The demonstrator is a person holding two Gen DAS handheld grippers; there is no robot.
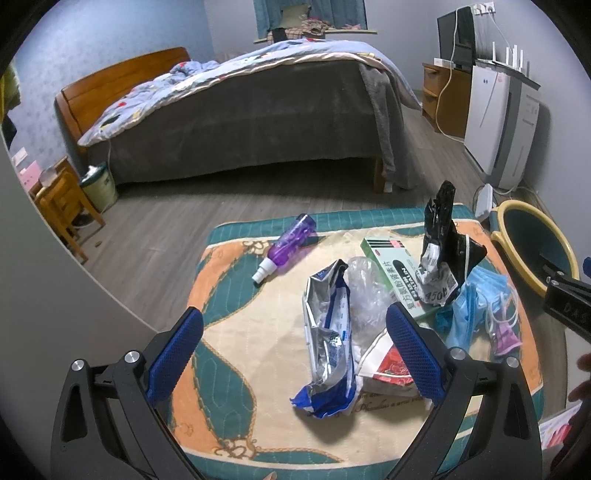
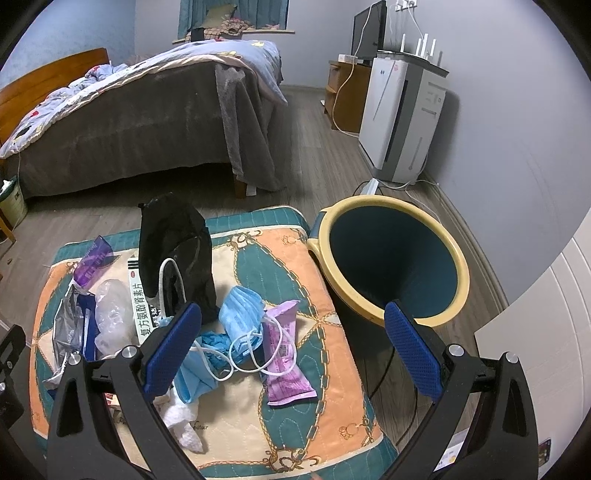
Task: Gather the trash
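Behind your work area you see a bed point(image 1: 236, 122) with grey blanket and wooden headboard point(image 1: 122, 77) | white air purifier point(image 2: 402, 118) at the right wall, router point(image 2: 421, 46) on top | monitor point(image 2: 369, 29) on wooden cabinet point(image 2: 345, 99) | wooden chair point(image 1: 62, 206) far left

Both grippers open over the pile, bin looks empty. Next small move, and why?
Probably lower the right gripper onto the purple wrapper and close. Its jaws are open and empty, the wrapper lies flat nearest the bin, and only mask loops cross it.
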